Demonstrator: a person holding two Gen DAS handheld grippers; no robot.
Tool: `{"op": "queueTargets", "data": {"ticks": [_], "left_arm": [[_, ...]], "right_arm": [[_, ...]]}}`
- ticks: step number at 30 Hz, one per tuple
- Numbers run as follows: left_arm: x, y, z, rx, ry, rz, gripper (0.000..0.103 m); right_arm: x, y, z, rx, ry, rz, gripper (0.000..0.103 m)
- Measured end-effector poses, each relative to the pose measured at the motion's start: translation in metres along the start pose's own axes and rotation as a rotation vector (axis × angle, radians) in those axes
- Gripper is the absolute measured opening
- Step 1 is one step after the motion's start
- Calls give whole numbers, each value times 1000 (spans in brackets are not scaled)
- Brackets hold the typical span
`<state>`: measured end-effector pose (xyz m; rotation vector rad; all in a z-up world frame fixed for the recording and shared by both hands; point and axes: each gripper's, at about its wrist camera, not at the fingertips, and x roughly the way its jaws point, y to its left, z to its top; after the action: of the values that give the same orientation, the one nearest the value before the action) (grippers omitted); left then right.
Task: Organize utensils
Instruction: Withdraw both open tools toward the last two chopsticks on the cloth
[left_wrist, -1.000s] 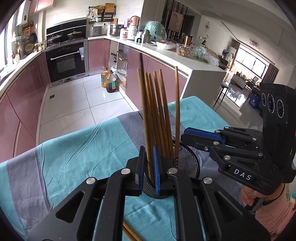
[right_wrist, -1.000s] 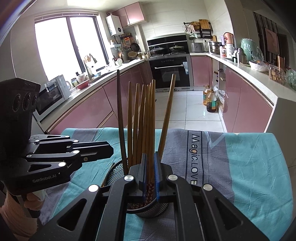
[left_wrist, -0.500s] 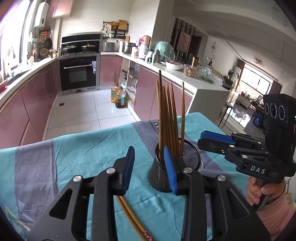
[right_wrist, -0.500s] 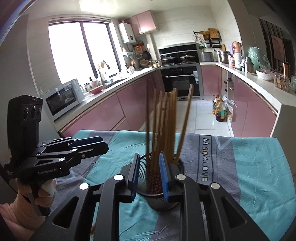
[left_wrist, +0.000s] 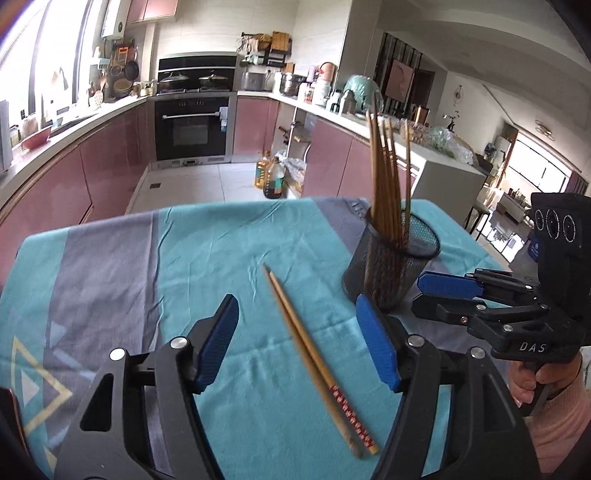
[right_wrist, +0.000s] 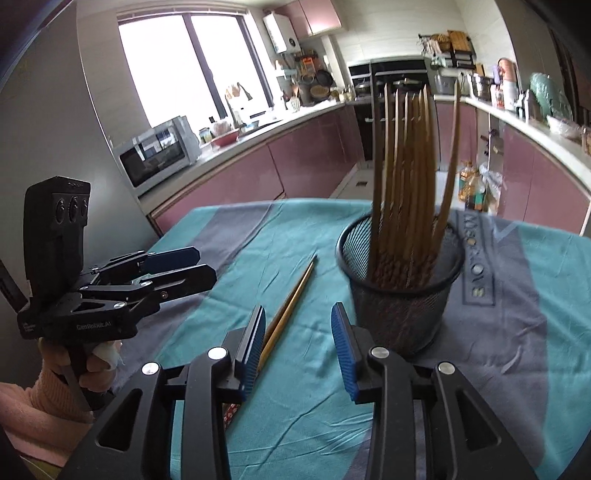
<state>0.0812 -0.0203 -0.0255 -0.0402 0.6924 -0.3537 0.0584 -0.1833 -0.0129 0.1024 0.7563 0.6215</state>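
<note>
1. A black mesh cup (right_wrist: 400, 291) stands upright on the desk (left_wrist: 184, 258), which is covered by a teal and grey cloth. A bundle of wooden chopsticks (right_wrist: 406, 177) stands in it, tips up, leaning a little against the rim.

2. One loose pair of chopsticks (left_wrist: 314, 360) lies flat on the cloth, apart from the cup and to its left in both views — the two sticks side by side and touching, their red-patterned ends toward the cameras and their thin tips pointing away.

3. The left gripper (left_wrist: 295, 339) hovers over the loose pair. Its blue-padded fingers (left_wrist: 216, 339) have just been opening and stand wide apart; the pair lies on the cloth below the gap, and the pads do not touch it.

4. The right gripper (right_wrist: 298, 347) sits just in front of the cup, its right finger close to the mesh wall. Its jaws have just been opening too, though less wide. Nothing is gripped — the loose pair passes under its left finger (right_wrist: 251, 347).

5. Each gripper is held by a hand in a pink sleeve; the right hand (left_wrist: 539, 380) shows at the edge of the left view, the left hand (right_wrist: 85, 365) in the right view.
</note>
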Motion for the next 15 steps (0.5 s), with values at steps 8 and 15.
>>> {"op": "queueTargets", "data": {"ticks": [8,15], "left_arm": [[12,11,-30,-22,64,30,59],[19,21,-43,-39,96,37,56]], "right_arm": [[38,15,-20,-4,95,5,35],[59,22,-25,-3,140,-6,35]]}}
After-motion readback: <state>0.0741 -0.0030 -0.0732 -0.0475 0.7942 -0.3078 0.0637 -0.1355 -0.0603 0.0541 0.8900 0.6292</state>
